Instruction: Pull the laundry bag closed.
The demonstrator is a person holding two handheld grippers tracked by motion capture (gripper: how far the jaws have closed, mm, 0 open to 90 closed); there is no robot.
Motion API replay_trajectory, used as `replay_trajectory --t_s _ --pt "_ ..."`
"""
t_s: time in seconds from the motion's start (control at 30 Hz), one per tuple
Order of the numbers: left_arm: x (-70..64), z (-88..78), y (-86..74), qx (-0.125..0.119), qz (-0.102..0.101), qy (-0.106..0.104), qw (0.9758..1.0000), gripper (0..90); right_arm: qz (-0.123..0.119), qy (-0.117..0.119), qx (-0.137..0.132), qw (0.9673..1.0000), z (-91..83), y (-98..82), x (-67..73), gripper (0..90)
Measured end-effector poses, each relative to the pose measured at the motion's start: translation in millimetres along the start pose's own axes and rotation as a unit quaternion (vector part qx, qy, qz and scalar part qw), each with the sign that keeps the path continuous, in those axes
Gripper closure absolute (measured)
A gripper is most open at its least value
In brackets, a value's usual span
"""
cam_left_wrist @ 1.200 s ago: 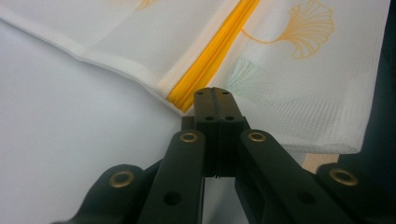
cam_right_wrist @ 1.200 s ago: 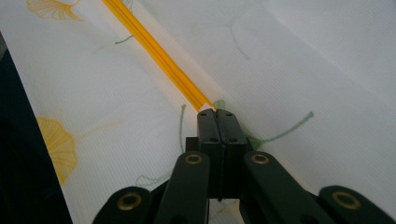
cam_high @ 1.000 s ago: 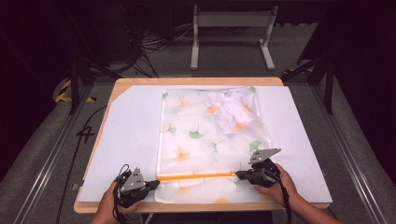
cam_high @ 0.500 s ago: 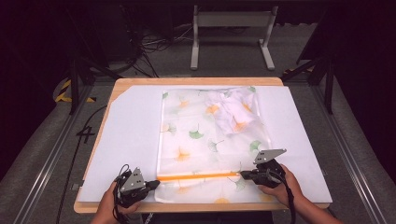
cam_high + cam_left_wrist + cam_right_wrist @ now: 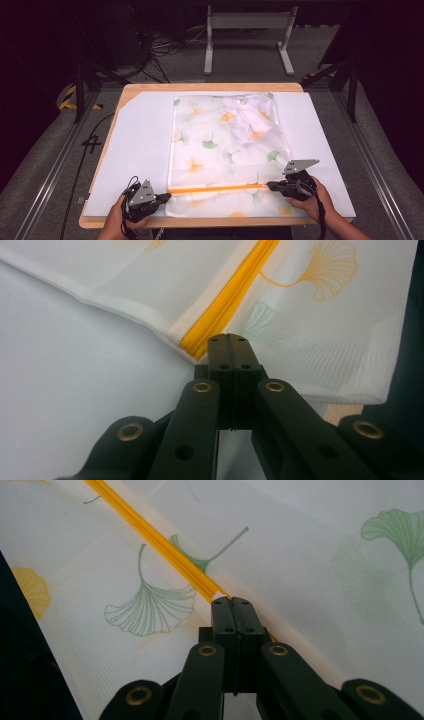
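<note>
Both grippers, left [image 5: 161,198] and right [image 5: 272,186], were clamped shut on the zipper's [image 5: 217,189] ends; a tug apart could slip its tape free or rumple the bag [image 5: 225,150].

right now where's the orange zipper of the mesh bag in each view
High view: the orange zipper runs level across the bag's near end, between the two grippers.
Left gripper view: the zipper slants from top centre down to the shut jaws.
Right gripper view: the zipper slants from top left down to the shut jaws.
Shared landmark: green ginkgo leaf print beside the zipper.
</note>
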State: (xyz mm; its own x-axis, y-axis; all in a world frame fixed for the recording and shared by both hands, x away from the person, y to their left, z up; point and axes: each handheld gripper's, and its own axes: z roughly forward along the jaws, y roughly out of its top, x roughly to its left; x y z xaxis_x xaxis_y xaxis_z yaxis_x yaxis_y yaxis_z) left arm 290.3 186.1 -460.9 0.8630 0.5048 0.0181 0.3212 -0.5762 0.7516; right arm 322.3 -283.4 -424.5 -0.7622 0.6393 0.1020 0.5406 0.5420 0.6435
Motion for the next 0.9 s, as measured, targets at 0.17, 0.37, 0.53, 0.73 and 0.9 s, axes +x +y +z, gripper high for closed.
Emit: replay_trajectory --t_s 0.17,0.37,0.53,0.73,0.9 --pt "0.3 0.0 0.1 0.001 0.000 -0.001 1.0000 90.0 0.003 -0.003 -0.003 1.0000 -6.4 -5.2 -3.4 90.0" --pt "0.4 -0.1 0.1 0.001 -0.002 -0.002 1.0000 90.0 0.000 0.001 -0.013 0.9999 -8.5 -7.4 -1.5 90.0" --pt "0.6 0.0 -0.2 -0.001 -0.003 -0.003 1.0000 90.0 0.000 0.003 -0.020 0.9998 -10.8 -9.2 -0.4 90.0" --pt "0.9 -0.1 -0.2 0.000 -0.002 -0.003 1.0000 90.0 0.005 0.004 -0.025 0.9997 -16.5 -11.3 -4.0 90.0" --pt "1.2 0.0 -0.4 0.000 -0.007 -0.005 1.0000 90.0 0.017 -0.008 -0.025 0.9995 -26.2 -17.3 -11.4 90.0"
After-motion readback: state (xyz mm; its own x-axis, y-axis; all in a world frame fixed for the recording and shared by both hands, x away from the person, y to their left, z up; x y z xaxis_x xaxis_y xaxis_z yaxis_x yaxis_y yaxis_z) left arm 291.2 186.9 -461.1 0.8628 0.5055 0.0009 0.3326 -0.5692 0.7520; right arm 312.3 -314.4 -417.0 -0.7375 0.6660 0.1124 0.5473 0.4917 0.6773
